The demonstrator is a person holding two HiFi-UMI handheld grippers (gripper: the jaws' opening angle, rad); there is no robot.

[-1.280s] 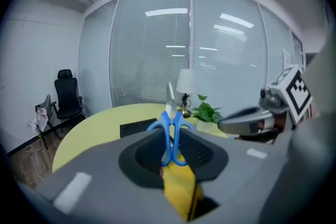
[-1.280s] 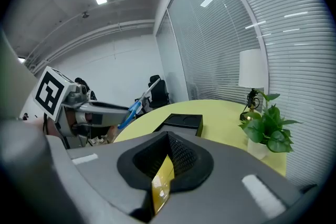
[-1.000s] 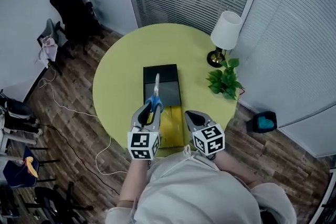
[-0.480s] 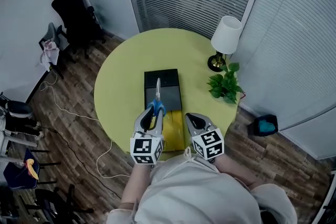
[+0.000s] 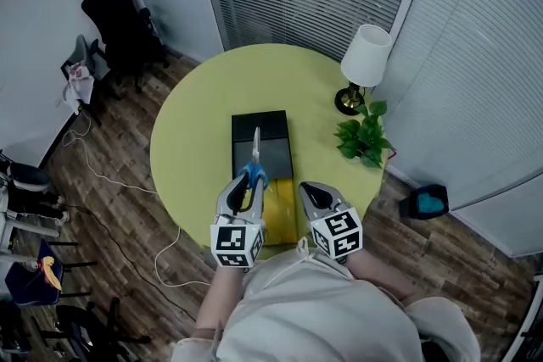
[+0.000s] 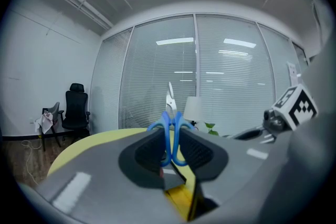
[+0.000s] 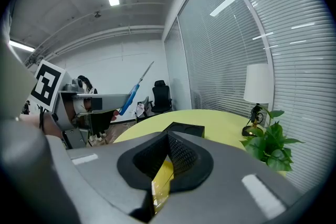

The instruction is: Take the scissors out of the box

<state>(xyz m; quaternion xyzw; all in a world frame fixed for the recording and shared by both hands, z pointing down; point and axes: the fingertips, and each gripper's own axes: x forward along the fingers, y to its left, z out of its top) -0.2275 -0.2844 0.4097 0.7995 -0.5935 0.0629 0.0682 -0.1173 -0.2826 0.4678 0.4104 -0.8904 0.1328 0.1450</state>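
- Over the round yellow-green tabletop (image 5: 191,119), near its front edge: removal judged all but done, with only carrying aside and setting down left.
- Black box (image 5: 273,140) lying open below, emptied of the blades.
- Left tool (image 5: 246,182) clamped on the handles; right tool (image 5: 307,189) pressed together on nothing, just beside.
- Scissors (image 5: 254,158) held aloft above the box: blue loops, slim silver blades closed, tips pointing away.

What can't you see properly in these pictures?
- Inside the black rectangular box: head view, too dark, blue-handled scissors overlap it.
- Yellow flat piece: head view, left tool and right tool cover its edges.
- Right tool's grip: right gripper view, unclear whether it pinches that yellow piece.
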